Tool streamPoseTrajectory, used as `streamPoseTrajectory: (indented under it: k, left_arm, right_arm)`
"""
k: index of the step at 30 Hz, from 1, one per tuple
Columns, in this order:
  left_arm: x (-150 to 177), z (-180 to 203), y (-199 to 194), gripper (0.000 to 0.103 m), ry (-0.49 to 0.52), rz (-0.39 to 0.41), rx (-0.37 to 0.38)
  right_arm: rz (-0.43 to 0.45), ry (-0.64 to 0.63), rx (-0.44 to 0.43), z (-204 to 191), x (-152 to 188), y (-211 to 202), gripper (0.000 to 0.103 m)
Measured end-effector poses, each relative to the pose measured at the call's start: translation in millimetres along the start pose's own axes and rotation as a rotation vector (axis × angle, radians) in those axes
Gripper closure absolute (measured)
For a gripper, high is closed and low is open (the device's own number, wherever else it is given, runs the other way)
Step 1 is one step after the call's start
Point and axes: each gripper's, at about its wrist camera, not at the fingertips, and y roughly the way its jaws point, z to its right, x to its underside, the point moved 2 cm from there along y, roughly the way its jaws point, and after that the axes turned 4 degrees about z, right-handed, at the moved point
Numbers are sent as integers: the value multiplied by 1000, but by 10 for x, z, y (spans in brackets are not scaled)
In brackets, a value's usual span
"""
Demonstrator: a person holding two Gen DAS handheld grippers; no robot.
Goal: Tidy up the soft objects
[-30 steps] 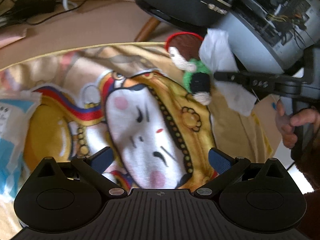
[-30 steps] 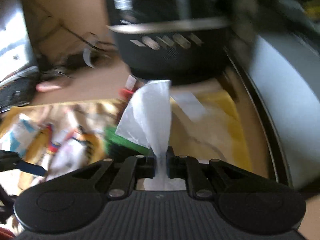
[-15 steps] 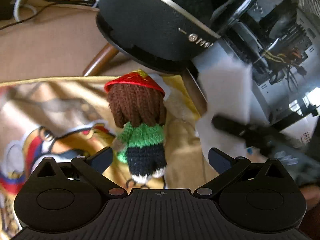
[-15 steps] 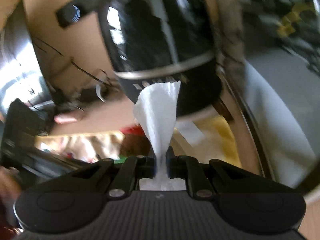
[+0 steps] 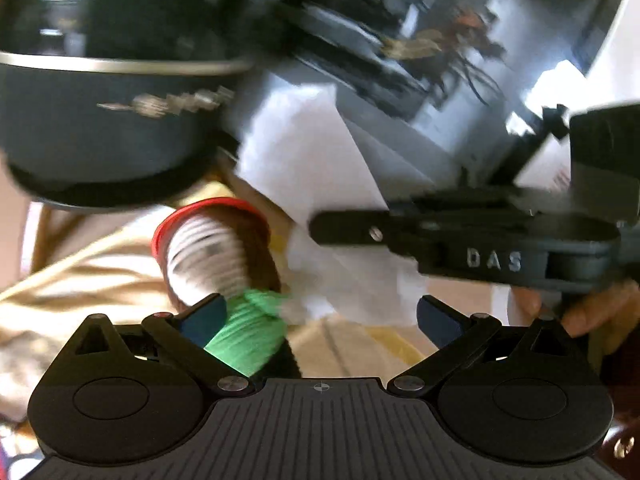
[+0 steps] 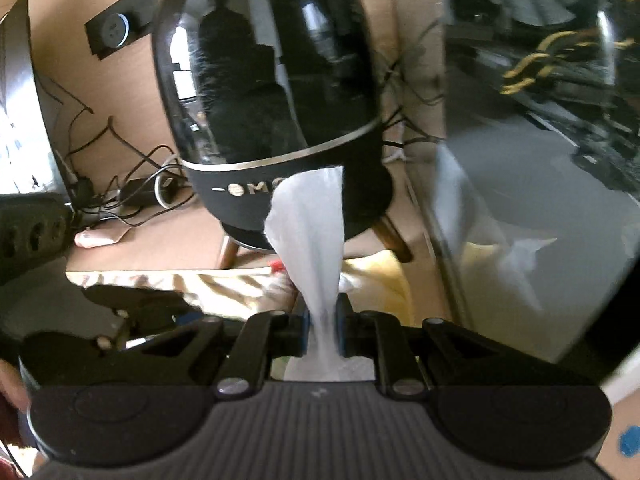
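A crocheted doll (image 5: 244, 332) with a red hat, brown hair and a green top lies on the yellow printed cloth (image 5: 80, 288). My left gripper (image 5: 322, 314) is open around it, and the doll's body rests against the left finger. A white tissue (image 6: 310, 232) stands up from my right gripper (image 6: 323, 320), which is shut on it. In the left wrist view that right gripper (image 5: 348, 228) reaches in from the right, just above the doll, with the tissue (image 5: 312, 168) spread behind it. The doll's red hat (image 6: 277, 266) peeks out beside the tissue.
A black dome-shaped device (image 6: 272, 100) on wooden legs stands right behind the cloth. A grey open computer case (image 6: 540, 160) walls off the right side. Cables (image 6: 132, 192) lie at the back left. A hand (image 5: 580, 312) grips the right tool's handle.
My left gripper has closed in on the doll, which now sits between its open fingers. The right gripper has risen with the tissue, still pinched, toward the black device.
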Motion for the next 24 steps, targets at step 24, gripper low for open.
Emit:
streamPoseTrajectory:
  k: [24]
  left_arm:
    - [737,-372,-1177,0,-254,-101,-318]
  right_arm:
    - [-247,39,-185,-471,633,61,88]
